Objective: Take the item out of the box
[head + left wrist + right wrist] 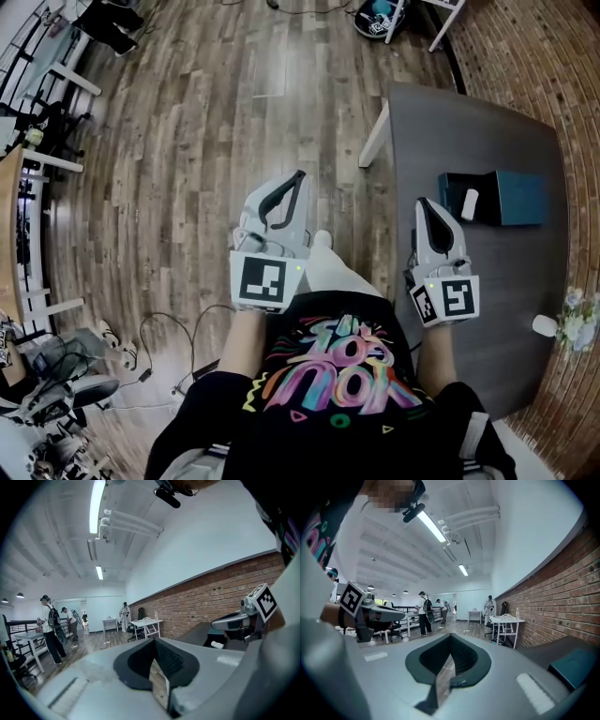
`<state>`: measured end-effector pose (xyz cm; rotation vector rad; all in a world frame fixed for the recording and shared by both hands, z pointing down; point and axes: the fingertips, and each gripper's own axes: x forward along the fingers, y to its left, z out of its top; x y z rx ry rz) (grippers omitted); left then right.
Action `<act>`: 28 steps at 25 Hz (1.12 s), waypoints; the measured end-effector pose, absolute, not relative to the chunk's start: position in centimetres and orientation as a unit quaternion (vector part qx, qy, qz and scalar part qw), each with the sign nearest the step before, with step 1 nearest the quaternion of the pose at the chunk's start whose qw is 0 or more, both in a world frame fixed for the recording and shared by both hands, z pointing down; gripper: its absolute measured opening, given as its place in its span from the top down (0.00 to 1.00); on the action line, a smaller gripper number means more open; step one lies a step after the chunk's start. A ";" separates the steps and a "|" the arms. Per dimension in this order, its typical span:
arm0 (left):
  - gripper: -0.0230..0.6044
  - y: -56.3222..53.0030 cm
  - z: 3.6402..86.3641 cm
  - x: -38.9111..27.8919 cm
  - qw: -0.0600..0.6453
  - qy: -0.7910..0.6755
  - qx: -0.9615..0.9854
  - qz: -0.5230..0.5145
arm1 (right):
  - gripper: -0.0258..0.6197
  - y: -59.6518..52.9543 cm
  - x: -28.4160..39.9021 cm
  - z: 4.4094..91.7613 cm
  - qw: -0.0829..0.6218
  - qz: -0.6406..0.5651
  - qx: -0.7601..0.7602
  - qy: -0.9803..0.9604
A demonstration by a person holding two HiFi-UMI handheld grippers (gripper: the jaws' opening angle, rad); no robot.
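Item (470, 203) sits at near end of box (514, 197) on worktop (497, 309), just ahead-right of right claw (425, 203). Box lies crosswise. Left claw (300, 175) is farther off. Both claws are closed and empty.

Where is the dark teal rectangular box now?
Head view, right side: the dark teal box lies on the dark grey table, just beyond the right gripper, a white item at its left end.

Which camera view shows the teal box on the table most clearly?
The head view: it shows the whole teal box from above, with the white item in its opening. The left gripper view shows only a small, distant part; the right gripper view, only one teal corner.
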<state>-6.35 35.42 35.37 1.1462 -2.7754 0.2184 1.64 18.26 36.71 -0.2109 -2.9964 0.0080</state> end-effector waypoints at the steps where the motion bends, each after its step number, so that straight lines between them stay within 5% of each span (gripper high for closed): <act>1: 0.96 34.9 35.0 -7.4 0.063 -0.920 0.380 0.074 | 0.96 17.7 0.8 36.5 0.067 0.004 -0.068 -0.995; 28: 0.96 23.7 33.2 -18.8 0.045 -0.884 0.455 0.098 | 0.96 6.3 -6.6 35.0 0.045 0.021 0.035 -0.998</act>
